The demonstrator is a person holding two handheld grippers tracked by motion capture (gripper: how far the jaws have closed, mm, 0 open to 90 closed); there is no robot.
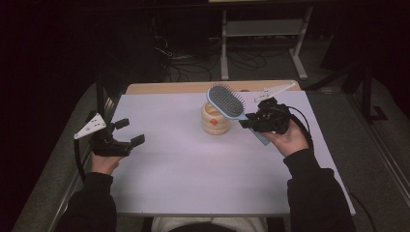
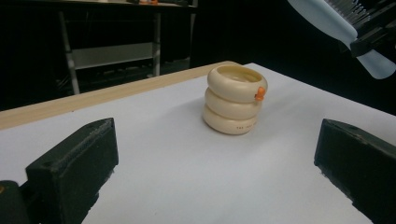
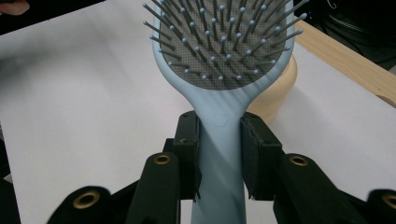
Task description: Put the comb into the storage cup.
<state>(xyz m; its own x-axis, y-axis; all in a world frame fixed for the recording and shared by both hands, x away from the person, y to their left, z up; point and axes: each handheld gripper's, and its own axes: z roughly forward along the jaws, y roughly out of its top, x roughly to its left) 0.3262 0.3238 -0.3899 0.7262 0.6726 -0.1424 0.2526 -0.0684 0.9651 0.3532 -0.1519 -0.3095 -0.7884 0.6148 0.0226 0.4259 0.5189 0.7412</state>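
Dark room surrounds a white-topped table (image 1: 193, 169) with a wooden strip along its far edge, where a cream holder (image 1: 215, 119) shaped like three stacked rings, an orange tab on its side, stands a little toward 12 o'clock from the middle. At 3 o'clock, the right gripper (image 1: 247, 120) has its jaws clamped on the handle of a pale blue hairbrush (image 1: 226, 101), whose bristled head tilts up over the holder. At 9 o'clock, the left gripper (image 1: 129, 131) hovers with jaws spread wide, holding nothing, well apart from the holder.
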